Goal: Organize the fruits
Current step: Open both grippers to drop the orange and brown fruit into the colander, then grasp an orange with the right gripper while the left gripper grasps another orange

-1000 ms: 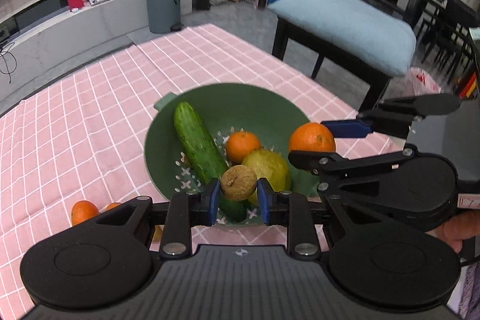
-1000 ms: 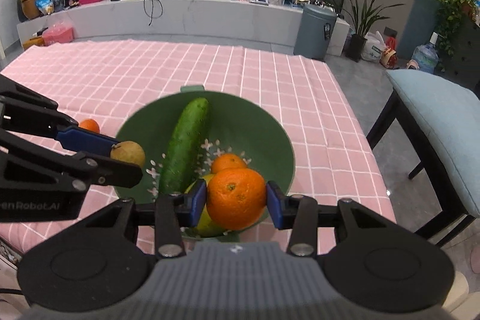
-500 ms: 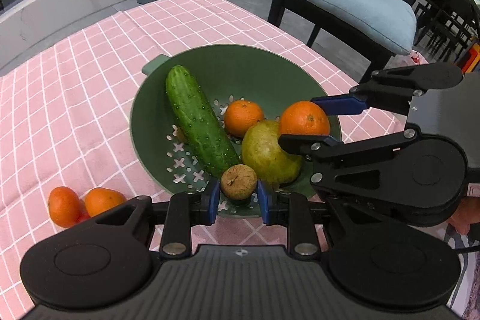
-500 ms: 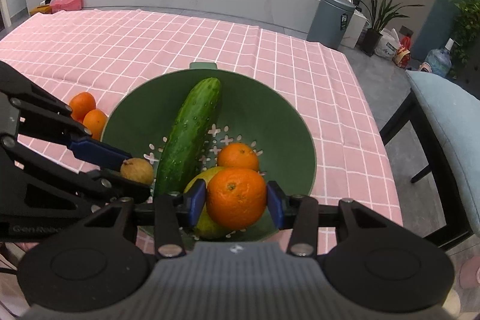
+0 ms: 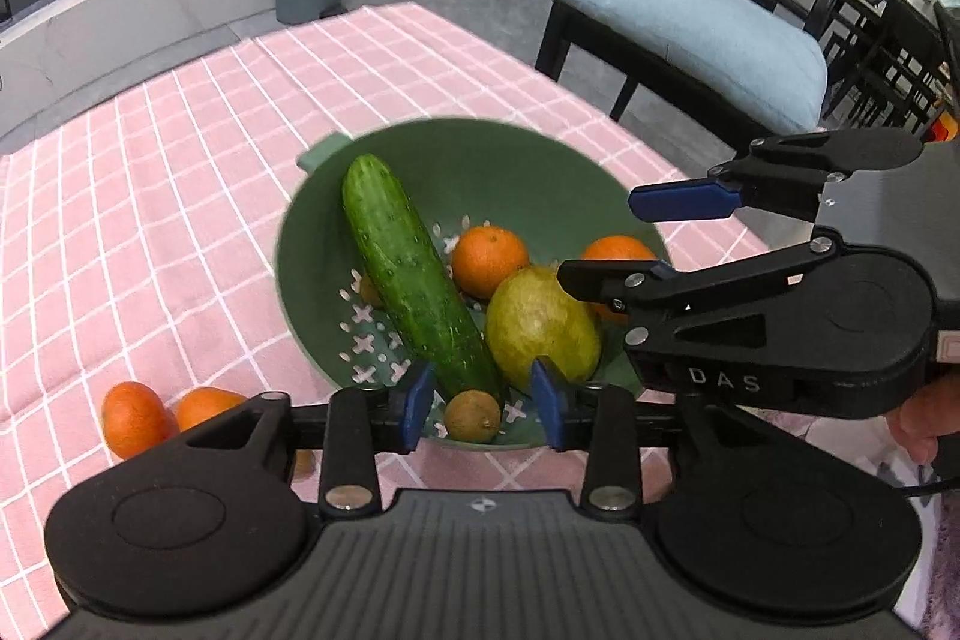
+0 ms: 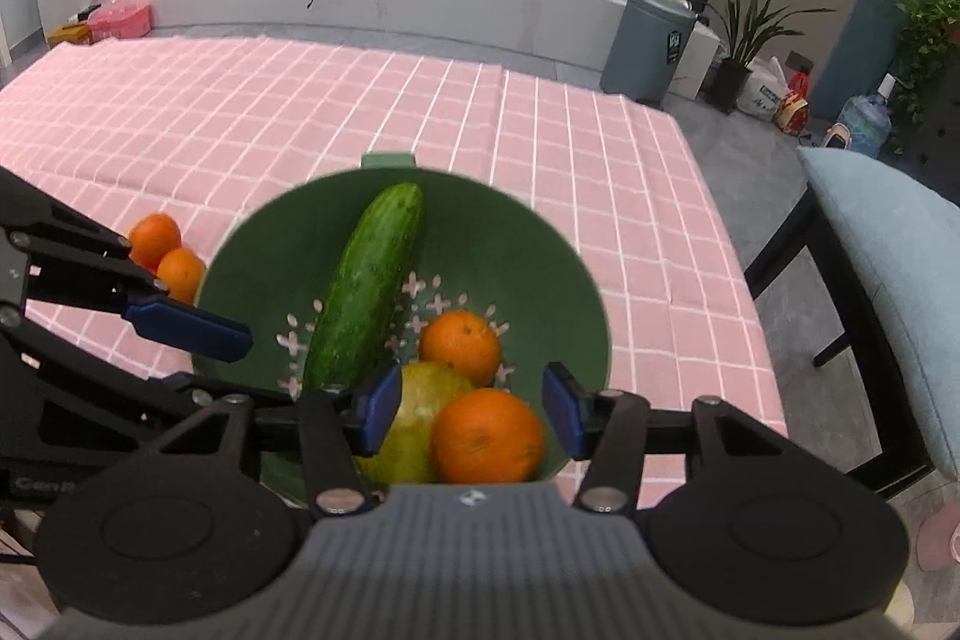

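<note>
While both grippers' jaws are opening, the left gripper frees a small brown fruit and the right gripper an orange, both inside a green colander on a pink checked tablecloth near a grey bin.

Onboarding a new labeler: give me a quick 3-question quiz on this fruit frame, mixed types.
1. True or false: the cucumber lies inside the green colander.
2. How many oranges sit on the pink tablecloth outside the colander? A) none B) two C) four
3. Fill in: the small brown fruit lies between the fingers of the ___ gripper.

Key: 1 true; 2 B; 3 left.
</note>
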`<control>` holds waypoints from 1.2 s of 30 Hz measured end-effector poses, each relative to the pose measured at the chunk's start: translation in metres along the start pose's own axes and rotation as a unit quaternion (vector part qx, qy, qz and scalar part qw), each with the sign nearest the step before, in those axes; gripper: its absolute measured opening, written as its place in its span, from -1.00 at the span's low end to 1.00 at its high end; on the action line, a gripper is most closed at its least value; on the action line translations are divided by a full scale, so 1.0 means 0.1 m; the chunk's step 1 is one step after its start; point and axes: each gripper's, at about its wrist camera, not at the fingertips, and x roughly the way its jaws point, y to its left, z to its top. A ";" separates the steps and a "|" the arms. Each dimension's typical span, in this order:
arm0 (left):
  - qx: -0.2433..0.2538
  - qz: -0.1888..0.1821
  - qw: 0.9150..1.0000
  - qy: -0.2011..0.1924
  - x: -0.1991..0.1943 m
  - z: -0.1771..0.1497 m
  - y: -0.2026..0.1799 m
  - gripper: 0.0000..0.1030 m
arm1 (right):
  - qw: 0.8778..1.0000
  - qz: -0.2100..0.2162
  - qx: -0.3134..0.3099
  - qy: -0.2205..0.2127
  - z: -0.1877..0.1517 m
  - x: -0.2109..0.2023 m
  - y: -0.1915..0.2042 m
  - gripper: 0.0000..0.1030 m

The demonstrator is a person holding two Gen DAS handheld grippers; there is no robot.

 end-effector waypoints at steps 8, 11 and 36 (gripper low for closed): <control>0.007 0.013 0.999 -0.047 -0.48 -0.04 0.05 0.01 | 0.998 0.010 0.028 -0.048 0.11 -0.29 0.05 0.11; 0.006 0.021 0.998 -0.055 -0.64 -0.09 0.14 0.01 | 0.997 0.026 0.033 -0.064 0.14 -0.39 0.12 0.12; -0.003 0.079 0.997 -0.014 -0.60 -0.65 1.04 0.00 | 0.959 0.124 -0.247 -0.060 0.20 -0.08 1.42 -0.10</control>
